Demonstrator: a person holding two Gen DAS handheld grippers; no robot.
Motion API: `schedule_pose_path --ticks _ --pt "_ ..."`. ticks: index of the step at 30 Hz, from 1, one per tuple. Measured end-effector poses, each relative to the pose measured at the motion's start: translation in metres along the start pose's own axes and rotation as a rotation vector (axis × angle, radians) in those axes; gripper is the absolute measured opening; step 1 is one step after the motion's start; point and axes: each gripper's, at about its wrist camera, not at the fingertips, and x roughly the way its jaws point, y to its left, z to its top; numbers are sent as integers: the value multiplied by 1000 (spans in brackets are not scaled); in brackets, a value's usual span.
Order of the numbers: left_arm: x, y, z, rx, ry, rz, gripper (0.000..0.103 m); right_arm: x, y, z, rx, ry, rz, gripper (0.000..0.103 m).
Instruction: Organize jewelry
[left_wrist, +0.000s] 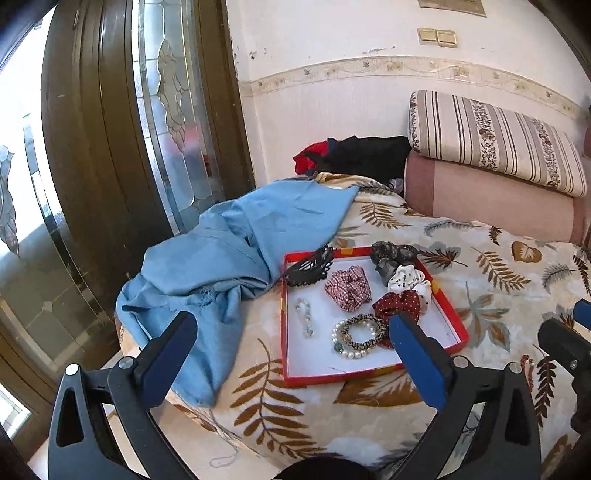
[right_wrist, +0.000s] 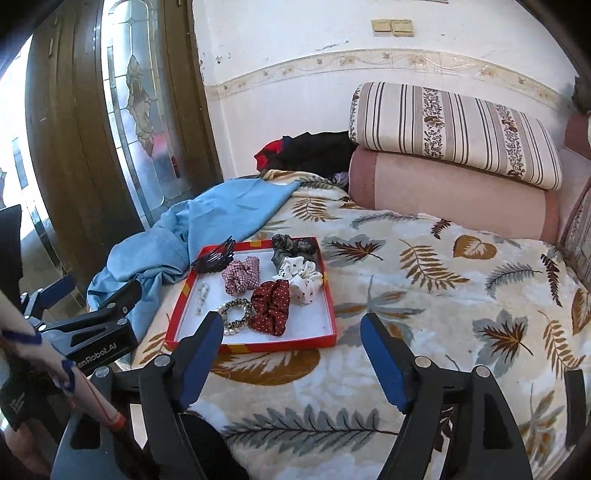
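On the leaf-print blanket (left_wrist: 491, 280), red tray (left_wrist: 448, 345) already filled: scrunchies, pearl bracelet (left_wrist: 345, 341), black hair claw (left_wrist: 310, 267). Both grippers, left gripper (left_wrist: 295, 356) and right gripper (right_wrist: 291, 356), wide, empty. Little left, seemingly.

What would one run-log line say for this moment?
left gripper: open, empty | right gripper: open, empty | red tray: scrunchies, bracelets, hair clip inside | on leaf-print blanket

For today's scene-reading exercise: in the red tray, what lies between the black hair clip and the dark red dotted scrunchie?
The checked scrunchie lies between the hair clip and the dotted scrunchie in the tray; both wrist views show it.
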Motion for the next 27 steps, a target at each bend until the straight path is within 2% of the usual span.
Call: schedule_pose_path --ticks 27 --pt "18 17 -9 -35 37 40 103 7 17 -9 -53 42 11 81"
